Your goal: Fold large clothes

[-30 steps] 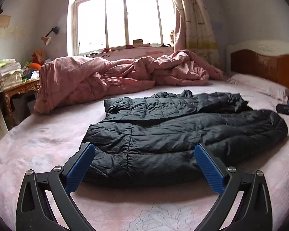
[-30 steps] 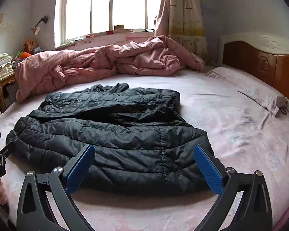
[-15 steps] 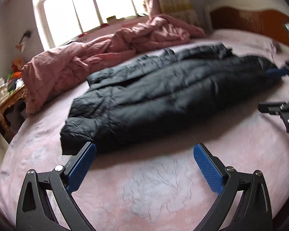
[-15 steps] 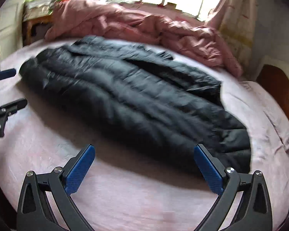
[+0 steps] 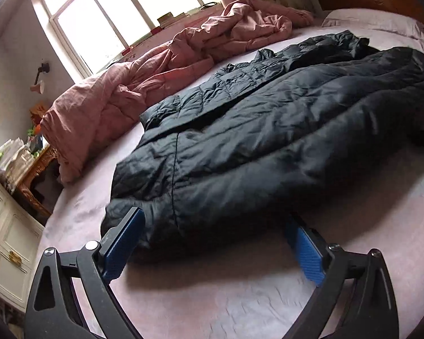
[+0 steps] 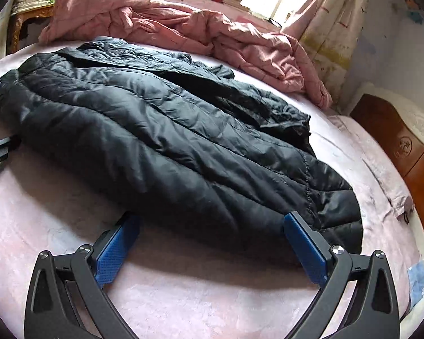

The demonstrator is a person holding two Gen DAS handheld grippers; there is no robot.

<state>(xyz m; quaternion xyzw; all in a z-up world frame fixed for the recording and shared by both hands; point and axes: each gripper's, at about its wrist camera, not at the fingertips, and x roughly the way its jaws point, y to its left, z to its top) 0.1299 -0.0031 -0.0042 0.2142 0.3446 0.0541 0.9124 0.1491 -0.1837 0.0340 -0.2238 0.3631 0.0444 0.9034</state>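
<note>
Left wrist: closing left gripper (nothing pinched) astride black jacket hem, bare bedsheet below.

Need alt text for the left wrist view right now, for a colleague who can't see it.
A black puffer jacket lies spread on a pink bed; the left gripper is at its near hem, jaws wide but closing. A crumpled pink quilt lies behind.

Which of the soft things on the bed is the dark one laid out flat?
The black puffer jacket, spread flat on the bed nearest the grippers. The pink quilt lies crumpled in a heap under the window, and the pillow is pale pink by the headboard.
</note>
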